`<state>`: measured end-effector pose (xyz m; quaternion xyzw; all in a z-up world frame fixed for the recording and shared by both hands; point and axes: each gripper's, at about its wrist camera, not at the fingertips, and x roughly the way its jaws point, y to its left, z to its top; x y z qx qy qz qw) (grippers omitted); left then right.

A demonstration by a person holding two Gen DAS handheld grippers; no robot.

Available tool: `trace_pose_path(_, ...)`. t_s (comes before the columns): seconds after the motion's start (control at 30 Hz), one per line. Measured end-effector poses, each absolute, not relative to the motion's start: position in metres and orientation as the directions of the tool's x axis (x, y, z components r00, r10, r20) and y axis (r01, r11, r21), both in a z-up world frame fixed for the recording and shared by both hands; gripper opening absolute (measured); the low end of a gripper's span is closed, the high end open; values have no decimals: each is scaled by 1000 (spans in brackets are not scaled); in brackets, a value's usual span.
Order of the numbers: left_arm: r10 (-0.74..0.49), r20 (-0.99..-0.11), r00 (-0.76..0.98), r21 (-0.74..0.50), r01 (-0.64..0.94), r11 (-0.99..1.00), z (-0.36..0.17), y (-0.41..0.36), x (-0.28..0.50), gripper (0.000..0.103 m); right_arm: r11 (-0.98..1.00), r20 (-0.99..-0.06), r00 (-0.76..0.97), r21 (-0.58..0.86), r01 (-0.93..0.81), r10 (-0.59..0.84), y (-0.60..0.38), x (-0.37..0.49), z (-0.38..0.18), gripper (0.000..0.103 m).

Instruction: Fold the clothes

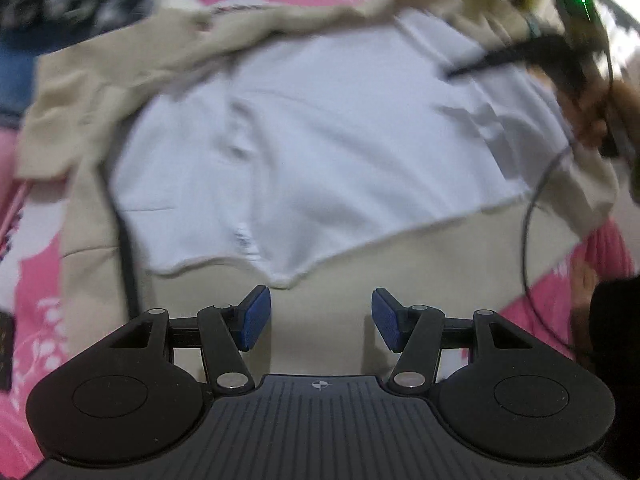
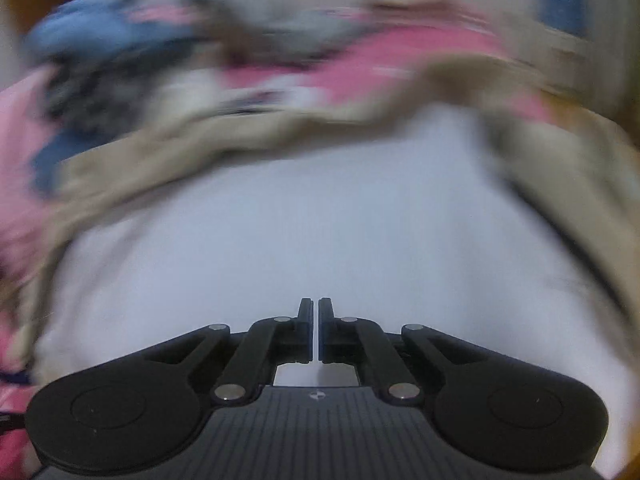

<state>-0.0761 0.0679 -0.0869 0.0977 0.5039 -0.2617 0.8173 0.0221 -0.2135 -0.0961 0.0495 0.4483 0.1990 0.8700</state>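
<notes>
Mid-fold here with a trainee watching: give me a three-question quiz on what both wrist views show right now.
1. True or false: the left tool is clamped on the white cloth.
2. What colour is the garment under the white cloth? A) beige B) green C) black
3. Fill in: the right tool has its jaws ____.

Key: 1 false, its jaws stand open and empty; 2 A; 3 shut, nothing seen between them.

Bedroom in a home, by the look of it.
Pink bedspread with white print (image 1: 36, 300) spread under everything; beige garment (image 1: 100, 92) and white garment (image 1: 320, 140) laid out flat on it; heap of unsorted clothing, blue, grey and black-and-white (image 2: 132, 40), piled at the far edge. Pale wall beyond, blurred.
</notes>
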Motion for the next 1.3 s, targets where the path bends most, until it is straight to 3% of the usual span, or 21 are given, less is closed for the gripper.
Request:
trace_pose_path(0.1,-303,-903,303,-96,546,832,-103,53,-77,56,802,-732,427,270,-533,531,-140,14,-101,0)
trace_pose_path(0.17,-266,-925,272,-84,536,840,-114,47,-77,56,758,-753,370,250,-603,543,-113,12,-114,0)
trace_pose_path(0.33,-267,-930,253,-100,525,845,-115,58,-85,56,825,-798,366,266,-499,479,-145,33,-144,0)
trace_pose_path(0.5,-277,-930,241,-112,530,841,-117,64,-90,56,935,-832,471,144,-325,292,-190,50,-130,0)
trace_pose_path(0.6,-281,-932,230,-124,524,843,-117,66,-89,56,937,-810,528,72,-342,256,-169,46,-118,1)
trace_pose_path(0.77,-285,-933,219,-142,504,852,-115,68,-90,56,796,-734,405,302,-525,545,-100,38,-120,1)
trace_pose_path(0.97,-285,-933,217,-147,495,856,-112,73,-98,56,721,-785,248,329,-609,568,-54,22,-159,1)
trace_pose_path(1.2,-333,-916,224,-213,432,876,-108,97,-104,56,680,-794,135,404,-612,593,-71,-26,-151,2)
trace_pose_path(1.3,-328,-904,273,-199,409,890,-100,106,-106,56,673,-776,113,453,-584,620,-78,-30,-139,19)
